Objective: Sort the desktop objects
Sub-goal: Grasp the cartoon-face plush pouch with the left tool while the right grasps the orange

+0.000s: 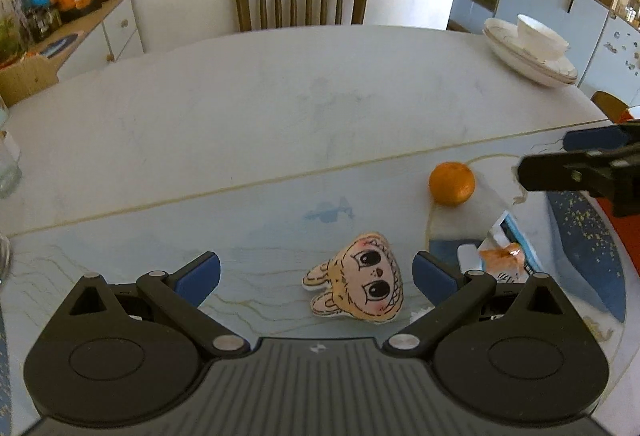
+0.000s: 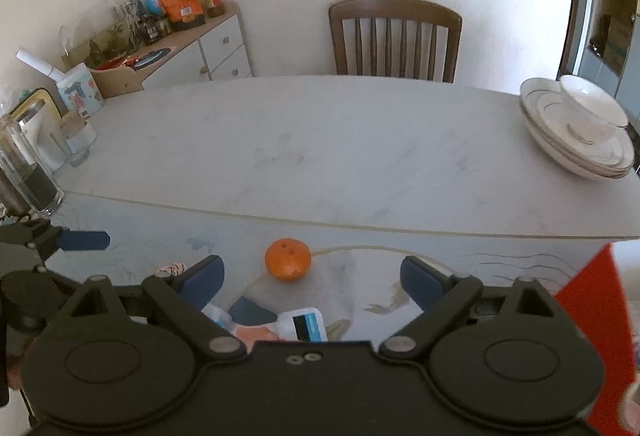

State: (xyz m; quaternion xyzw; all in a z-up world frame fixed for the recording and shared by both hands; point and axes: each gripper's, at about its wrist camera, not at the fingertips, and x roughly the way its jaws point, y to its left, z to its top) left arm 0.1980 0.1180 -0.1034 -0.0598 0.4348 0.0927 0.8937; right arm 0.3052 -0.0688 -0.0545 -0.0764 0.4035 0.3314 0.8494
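Left wrist view shows the left gripper (image 1: 316, 278) low over the table (image 1: 280, 108), its 2 blue-padded fingers spread wide apart and holding nothing. A flat plush toy (image 1: 358, 279) with a cartoon face and big dark eyes lies on the table between the fingers, closer to the right one, touching neither. Beyond it, to the right, an orange (image 1: 452, 183) sits on the glass-covered near part of the table. A small snack packet (image 1: 506, 256) lies just behind the right finger, beside a blue mat (image 1: 584, 248). The right gripper (image 1: 576, 160) reaches in from the right edge, near the orange but apart from it.

Right wrist view has the right gripper (image 2: 312, 280) also spread wide and empty, with the orange (image 2: 287, 259) lying on the table between and just ahead of its fingers. The snack packet (image 2: 304, 324) lies under the gripper body, partly hidden. The left gripper (image 2: 80, 240) enters from the left edge.

At the far right corner of the table a white bowl (image 2: 592, 102) sits on stacked plates (image 2: 576, 144). A wooden chair (image 2: 394, 36) stands behind the table, and a glass jar (image 2: 24, 172) stands at the left edge.
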